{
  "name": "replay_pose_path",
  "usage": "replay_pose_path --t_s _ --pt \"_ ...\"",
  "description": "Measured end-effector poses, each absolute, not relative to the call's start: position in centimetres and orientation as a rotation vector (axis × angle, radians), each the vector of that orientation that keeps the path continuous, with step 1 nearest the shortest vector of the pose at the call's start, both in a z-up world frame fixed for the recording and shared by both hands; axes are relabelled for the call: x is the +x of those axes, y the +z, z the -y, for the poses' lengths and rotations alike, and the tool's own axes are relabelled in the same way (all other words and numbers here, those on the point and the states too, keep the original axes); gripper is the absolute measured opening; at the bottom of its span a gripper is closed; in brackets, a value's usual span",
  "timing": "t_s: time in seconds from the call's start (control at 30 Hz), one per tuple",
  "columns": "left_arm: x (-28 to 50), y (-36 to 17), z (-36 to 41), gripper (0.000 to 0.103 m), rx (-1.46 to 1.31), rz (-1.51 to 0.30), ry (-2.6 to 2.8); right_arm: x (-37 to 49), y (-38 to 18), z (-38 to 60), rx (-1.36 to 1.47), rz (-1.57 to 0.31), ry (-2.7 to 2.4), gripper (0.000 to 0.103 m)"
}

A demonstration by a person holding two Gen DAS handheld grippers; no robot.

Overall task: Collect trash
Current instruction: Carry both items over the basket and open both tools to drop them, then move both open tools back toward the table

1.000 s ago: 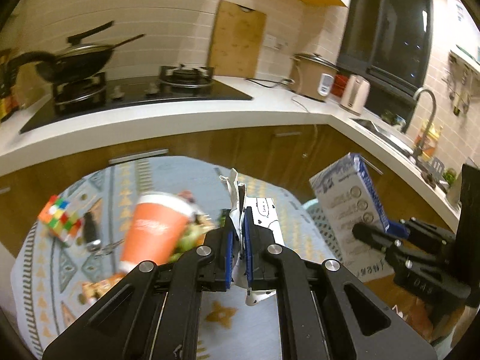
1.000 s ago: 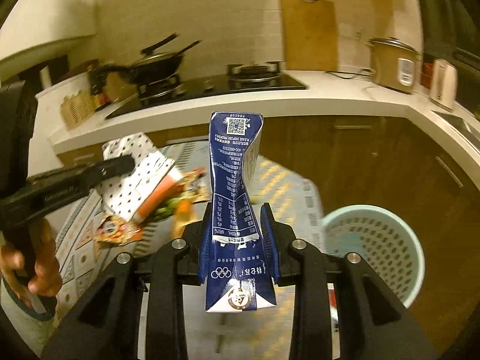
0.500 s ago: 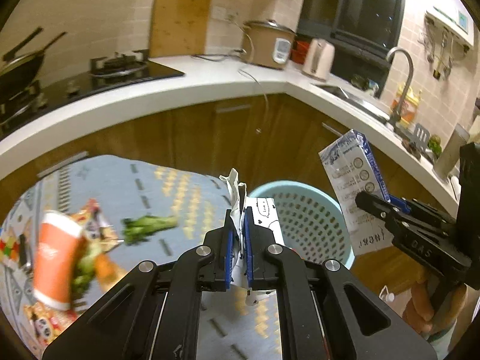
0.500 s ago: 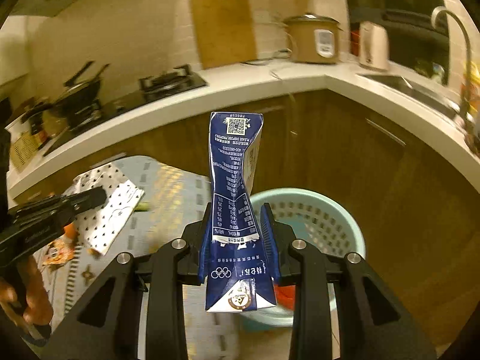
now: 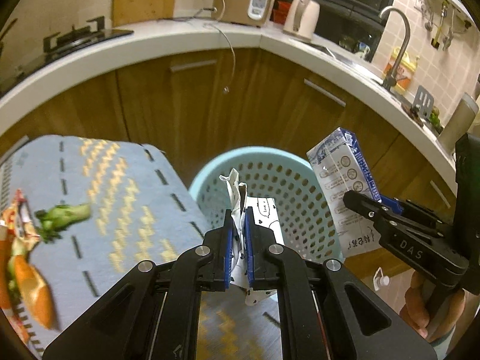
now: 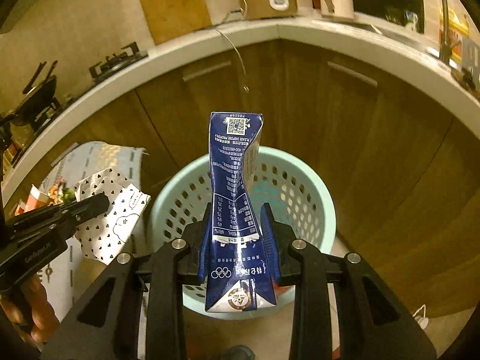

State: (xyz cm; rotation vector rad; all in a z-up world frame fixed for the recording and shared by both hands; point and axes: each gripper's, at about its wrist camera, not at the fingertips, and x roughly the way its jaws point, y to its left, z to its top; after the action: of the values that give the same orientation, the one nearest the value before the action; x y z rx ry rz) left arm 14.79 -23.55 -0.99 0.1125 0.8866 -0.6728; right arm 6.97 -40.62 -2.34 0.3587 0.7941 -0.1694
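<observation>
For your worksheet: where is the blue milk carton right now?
In the right wrist view the milk carton stands centre, pinched by the right gripper, above the pale basket.

The right gripper [image 6: 237, 234] is clamped on a crumpled blue milk carton [image 6: 235, 198], which stands up between its fingers; directly beyond and below it sits a pale green perforated basket [image 6: 318, 186]. Off to its left, the left gripper [image 6: 90, 207] pinches a white heart-patterned paper wrapper [image 6: 111, 225], beside the basket's rim.
</observation>
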Motion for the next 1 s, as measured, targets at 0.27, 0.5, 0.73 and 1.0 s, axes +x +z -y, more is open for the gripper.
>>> replay_pose_path --t_s 0.27,0.5,0.73,1.0 --pt "14.8 -3.1 25.4 0.052 0.136 -0.937 -0.678 7.3 -5.5 41.9 0.406 -0.868 -0.199 0.028" --pt "14.6 -2.6 24.5 0.054 0.126 -0.922 -0.672 7.1 -5.8 42.9 0.438 -0.874 -0.21 0.028" --pt "14.1 -2.1 22.9 0.054 0.107 -0.913 -0.66 7.2 -4.7 41.4 0.412 -0.852 -0.176 0.028" --pt "13.7 -0.3 19.6 0.064 0.047 -0.875 -0.623 7.3 -2.7 39.0 0.374 -0.813 -0.126 0.045"
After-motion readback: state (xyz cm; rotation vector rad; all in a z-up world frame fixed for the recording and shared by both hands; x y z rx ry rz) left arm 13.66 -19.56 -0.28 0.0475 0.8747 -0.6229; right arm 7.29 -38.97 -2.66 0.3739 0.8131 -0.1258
